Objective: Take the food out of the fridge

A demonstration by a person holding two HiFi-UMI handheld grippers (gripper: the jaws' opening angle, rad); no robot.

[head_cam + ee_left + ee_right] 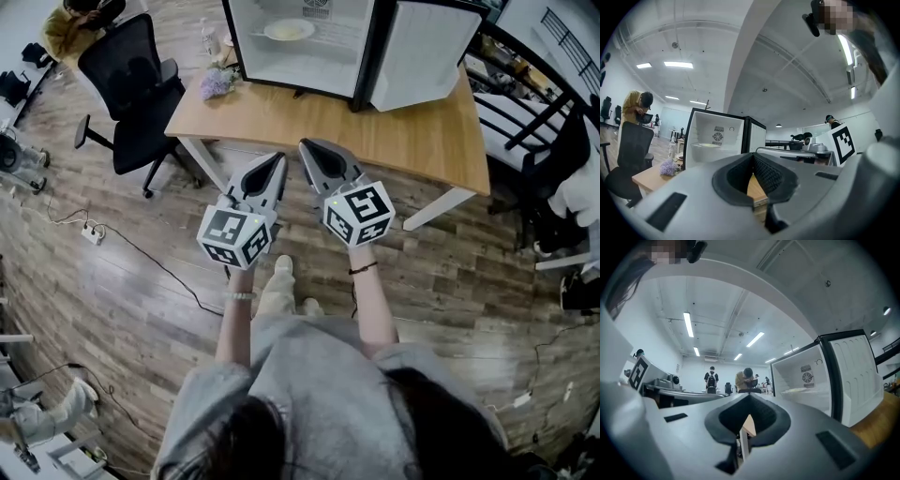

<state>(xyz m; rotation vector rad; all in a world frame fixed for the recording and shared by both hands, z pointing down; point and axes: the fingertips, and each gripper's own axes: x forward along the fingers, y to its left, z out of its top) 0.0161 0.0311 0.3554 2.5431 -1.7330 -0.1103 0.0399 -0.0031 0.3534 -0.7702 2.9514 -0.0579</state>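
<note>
A small fridge [300,56] stands open on a wooden table [412,131], its door [422,52] swung to the right. Inside, on a shelf, sits a white plate of pale food [289,30]. My left gripper [272,167] and right gripper [314,150] are side by side in front of the table's near edge, short of the fridge, pointing level at it. Both are shut with nothing between the jaws. The left gripper view shows the fridge [717,136] and plate [710,146] beyond the closed jaws; the right gripper view has the fridge [811,376] and plate [804,390] at right.
A purple flower bunch [217,82] and a bottle [208,37] stand on the table's left end. A black office chair [136,84] is left of the table, with a person [80,23] behind it. A power strip [92,234] lies on the floor. Furniture [525,103] crowds the right.
</note>
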